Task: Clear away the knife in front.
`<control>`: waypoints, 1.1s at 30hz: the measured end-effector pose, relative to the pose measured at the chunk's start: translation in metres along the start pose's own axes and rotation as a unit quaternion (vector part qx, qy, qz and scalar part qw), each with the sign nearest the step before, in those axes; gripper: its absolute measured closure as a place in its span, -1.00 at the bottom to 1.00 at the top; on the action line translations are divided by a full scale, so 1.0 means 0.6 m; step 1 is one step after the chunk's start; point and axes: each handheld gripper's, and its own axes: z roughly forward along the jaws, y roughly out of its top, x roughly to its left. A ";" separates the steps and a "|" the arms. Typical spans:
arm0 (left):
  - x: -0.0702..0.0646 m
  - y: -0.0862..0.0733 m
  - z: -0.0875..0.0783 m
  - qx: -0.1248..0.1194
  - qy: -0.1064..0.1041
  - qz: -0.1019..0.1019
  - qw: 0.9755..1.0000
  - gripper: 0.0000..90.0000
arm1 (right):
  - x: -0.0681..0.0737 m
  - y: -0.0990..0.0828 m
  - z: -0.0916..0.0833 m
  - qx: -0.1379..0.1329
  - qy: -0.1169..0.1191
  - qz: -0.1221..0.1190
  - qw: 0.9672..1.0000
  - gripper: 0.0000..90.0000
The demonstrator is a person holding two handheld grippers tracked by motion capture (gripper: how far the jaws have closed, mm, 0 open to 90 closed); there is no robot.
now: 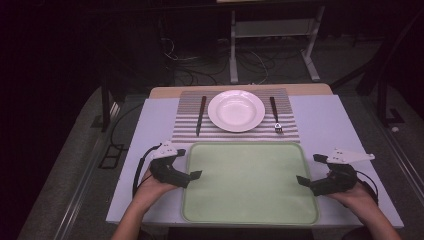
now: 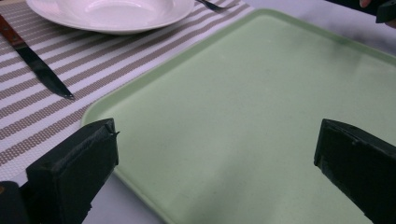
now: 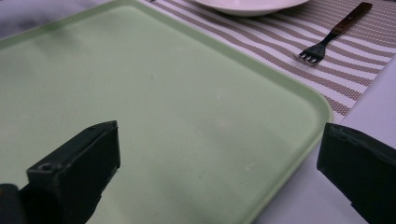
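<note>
Both grippers sit at the tray [image 1: 250, 182], one per side: left gripper [image 1: 191, 176] at its left edge, right gripper [image 1: 303, 181] at its right edge. Jaws on both stand wide apart with nothing between them. The gripper views show each pair straddling the tray's rim without pressing on it.

Tray is empty, light green, lying flat on the table [image 1: 325, 120] nearest the person. Its far edge is just beside the striped mat [image 1: 187, 120]. On the mat: plate [image 1: 236, 110] in the middle, knife [image 1: 201, 115] to its left, fork [image 1: 275, 115] to its right.

Likely step: a two-handed grab of the tray, or the start of loading it from the mat. Can't tell which yet.

If it's the tray grab:
- Slide each lower jaw under the rim and bring the upper jaw onto the lip. The rim is shallow and looks smooth, so a partial bite may slip.
- Close both sides together, at matching spots along the side edges, or the tray will twist.
- Lift level and slow.
- Keep the far edge off the mat, or it could drag the mat along with the knife and fork.
</note>
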 end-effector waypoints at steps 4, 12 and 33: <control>0.000 0.002 -0.003 -0.008 0.005 0.000 1.000 -1.00 | 0.000 0.000 -0.002 -0.005 0.000 0.001 1.000 -1.00; 0.004 0.011 -0.003 -0.015 0.007 0.001 1.000 -1.00 | 0.003 0.001 0.000 -0.004 0.003 -0.001 1.000 -1.00; 0.035 0.034 0.019 -0.023 0.015 -0.007 1.000 -0.99 | 0.006 0.001 0.004 -0.006 0.007 -0.002 1.000 -1.00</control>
